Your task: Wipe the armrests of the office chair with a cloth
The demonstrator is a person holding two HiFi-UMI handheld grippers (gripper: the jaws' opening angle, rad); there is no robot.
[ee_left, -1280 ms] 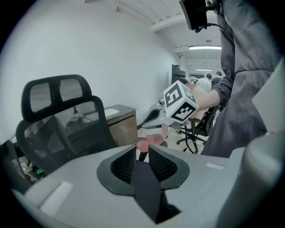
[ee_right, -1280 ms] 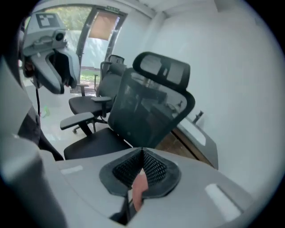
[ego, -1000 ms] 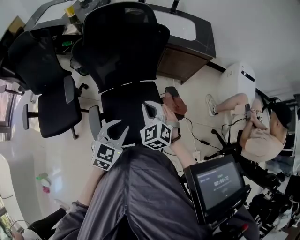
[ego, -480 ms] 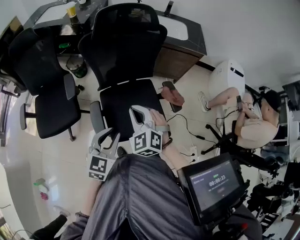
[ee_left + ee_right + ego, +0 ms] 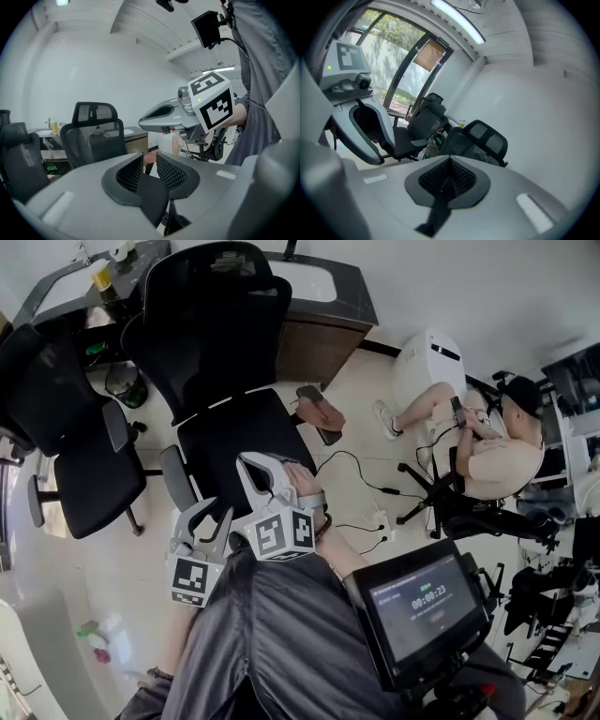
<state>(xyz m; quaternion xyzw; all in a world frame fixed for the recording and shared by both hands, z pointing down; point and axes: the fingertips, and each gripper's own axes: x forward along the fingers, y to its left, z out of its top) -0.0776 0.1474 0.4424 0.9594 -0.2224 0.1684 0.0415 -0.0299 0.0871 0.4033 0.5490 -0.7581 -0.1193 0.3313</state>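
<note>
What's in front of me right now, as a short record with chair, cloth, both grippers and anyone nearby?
chair: black office chair, seat toward the wearer
cloth: pinkish-brown cloth, draped over the chair's armrest on the head view's right; neither gripper touches it
other armrest: grey armrest, nothing on it
grippers: left gripper jaws apart, nothing between; right gripper jaws together, empty
second chair: black chair at the left
bystander: seated person at the right, apart from the chair
</note>
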